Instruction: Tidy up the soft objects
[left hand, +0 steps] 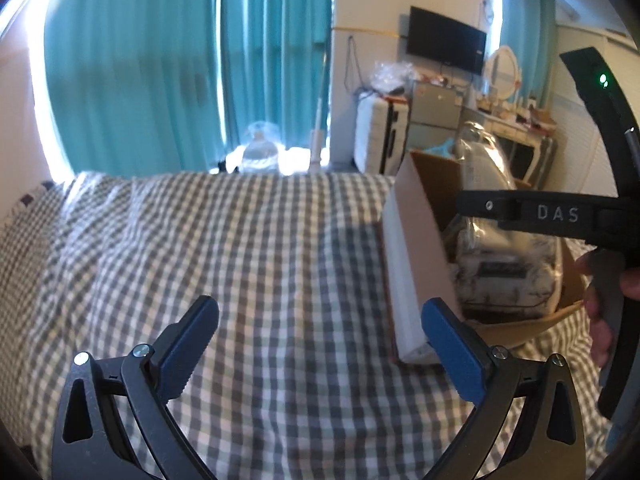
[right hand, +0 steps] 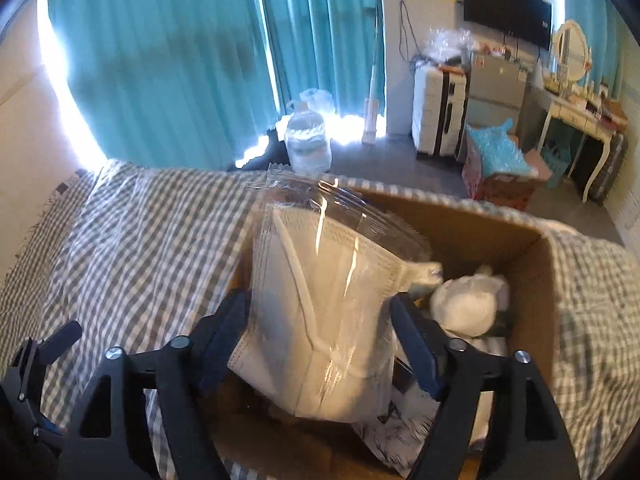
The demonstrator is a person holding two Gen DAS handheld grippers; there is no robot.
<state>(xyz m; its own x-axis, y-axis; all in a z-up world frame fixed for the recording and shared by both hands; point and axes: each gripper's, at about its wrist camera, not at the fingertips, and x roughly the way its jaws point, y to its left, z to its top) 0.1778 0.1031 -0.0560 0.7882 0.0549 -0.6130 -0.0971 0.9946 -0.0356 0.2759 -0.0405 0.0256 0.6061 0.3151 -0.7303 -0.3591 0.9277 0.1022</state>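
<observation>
A cardboard box sits on a grey checked bed cover; it also shows in the left wrist view. My right gripper is shut on a clear plastic pack of white face masks and holds it over the box's left side. A white plush toy and a printed packet lie inside the box. My left gripper is open and empty over the bed cover, left of the box. The pack and the right gripper's body show above the box in the left wrist view.
Teal curtains hang behind the bed. A water jug, a white suitcase, a box of blue plastic, a small fridge and a dressing table stand on the floor beyond. A TV hangs on the wall.
</observation>
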